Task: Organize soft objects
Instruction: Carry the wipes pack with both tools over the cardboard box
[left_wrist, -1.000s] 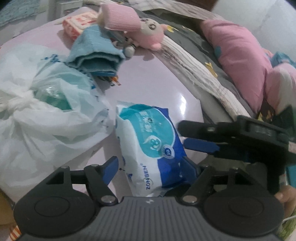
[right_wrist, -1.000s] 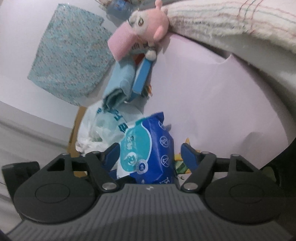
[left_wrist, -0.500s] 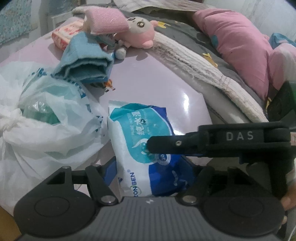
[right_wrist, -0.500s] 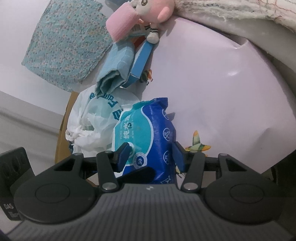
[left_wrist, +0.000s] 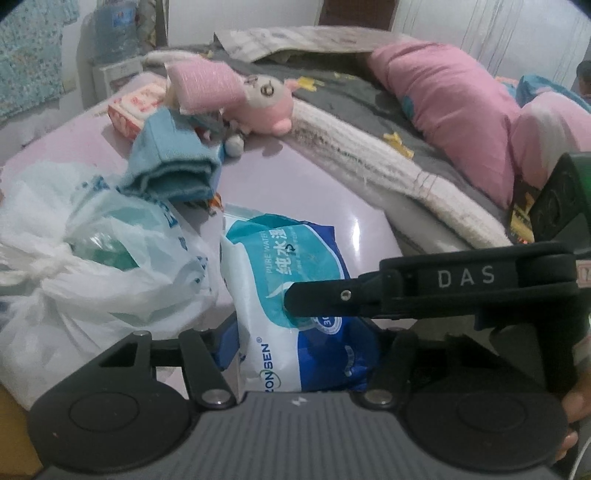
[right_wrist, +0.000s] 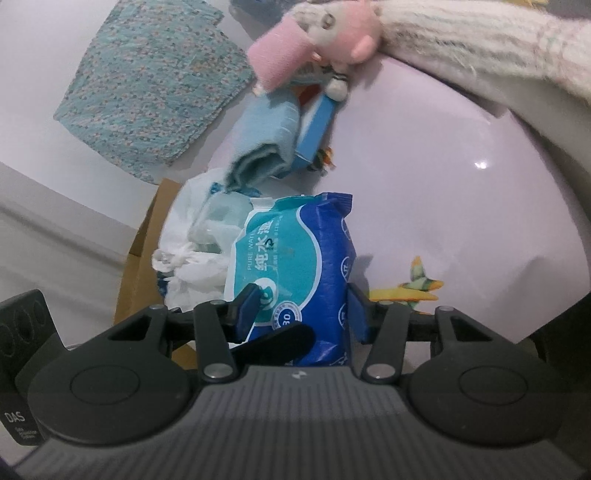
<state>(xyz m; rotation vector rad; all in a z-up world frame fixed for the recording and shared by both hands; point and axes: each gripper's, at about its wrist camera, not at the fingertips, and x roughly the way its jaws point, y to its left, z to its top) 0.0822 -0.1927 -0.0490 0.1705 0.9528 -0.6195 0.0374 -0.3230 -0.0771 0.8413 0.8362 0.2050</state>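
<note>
A blue and white wet-wipes pack (left_wrist: 295, 317) lies on the pale pink table (left_wrist: 314, 184). My left gripper (left_wrist: 299, 343) has its jaws on both sides of the pack's near end. My right gripper (right_wrist: 301, 314) is shut on the same pack (right_wrist: 299, 266), its fingers pressing both sides; its upper finger (left_wrist: 332, 297) crosses the left wrist view over the pack. Farther back lie a folded blue towel (left_wrist: 173, 166), a pink plush toy (left_wrist: 266, 107), a pink cloth roll (left_wrist: 203, 83) and a tied white plastic bag (left_wrist: 81, 258).
A red and white tissue pack (left_wrist: 136, 107) sits at the table's far edge. A bed with a cream knitted blanket (left_wrist: 406, 166) and pink pillows (left_wrist: 450, 110) borders the table on the right. A cardboard box (right_wrist: 147, 251) stands past the bag. A blue box (right_wrist: 314, 136) lies under the towel.
My right gripper moved in over the wipes pack and closed on it. My left gripper closed in around the pack's near end. Both views shifted forward.
</note>
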